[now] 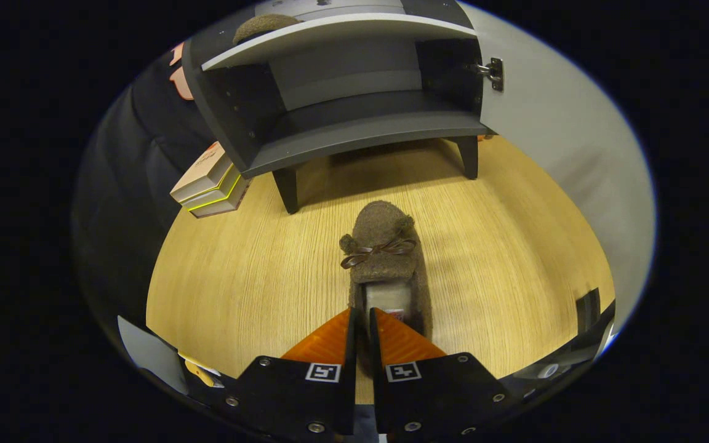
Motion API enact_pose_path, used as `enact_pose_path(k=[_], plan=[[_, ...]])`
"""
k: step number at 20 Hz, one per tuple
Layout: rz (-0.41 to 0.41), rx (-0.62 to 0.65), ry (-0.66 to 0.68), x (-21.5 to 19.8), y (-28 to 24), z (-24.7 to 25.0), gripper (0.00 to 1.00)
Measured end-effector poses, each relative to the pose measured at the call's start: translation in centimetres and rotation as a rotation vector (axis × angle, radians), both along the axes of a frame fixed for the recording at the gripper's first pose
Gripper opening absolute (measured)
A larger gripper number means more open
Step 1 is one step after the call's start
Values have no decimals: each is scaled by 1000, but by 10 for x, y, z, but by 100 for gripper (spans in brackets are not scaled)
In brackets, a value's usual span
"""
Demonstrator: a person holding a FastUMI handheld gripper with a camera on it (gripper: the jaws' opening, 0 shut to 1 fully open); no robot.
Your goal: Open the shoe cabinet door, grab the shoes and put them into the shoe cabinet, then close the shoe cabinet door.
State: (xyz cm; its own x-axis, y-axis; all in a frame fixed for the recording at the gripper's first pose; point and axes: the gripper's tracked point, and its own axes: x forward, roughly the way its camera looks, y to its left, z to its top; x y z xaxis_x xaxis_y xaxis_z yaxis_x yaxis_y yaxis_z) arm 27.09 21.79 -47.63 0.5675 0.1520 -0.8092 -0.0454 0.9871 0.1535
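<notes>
Low in the frame, the hand-held gripper (362, 320) pinches the heel rim of the brown slipper (384, 258), toe aimed at the open shoe cabinet (354, 132) in the upper middle, apparently so it can go straight onto the shelf.

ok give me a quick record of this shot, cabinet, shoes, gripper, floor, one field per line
cabinet: beyond the fingers, on short legs, lower shelf bare
door: open, swung to the cabinet's right
shoe: brown, fuzzy, bow on top, toe toward cabinet, heel between the fingers
second shoe: on the upper shelf
gripper: fingers nearly closed on the shoe's heel wall
floor: light wood
boxes: stacked left of cabinet
</notes>
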Motion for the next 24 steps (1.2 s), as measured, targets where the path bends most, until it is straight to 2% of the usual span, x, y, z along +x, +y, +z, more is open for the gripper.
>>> enact_pose_path(k=[6, 13, 18, 24], plan=[[28, 4, 46, 19, 11, -26, 13], [25, 2, 57, 40, 15, -44, 13], [16, -7, 36, 42, 11, -37, 6], [26, -2, -1, 33, 8, 0, 5]])
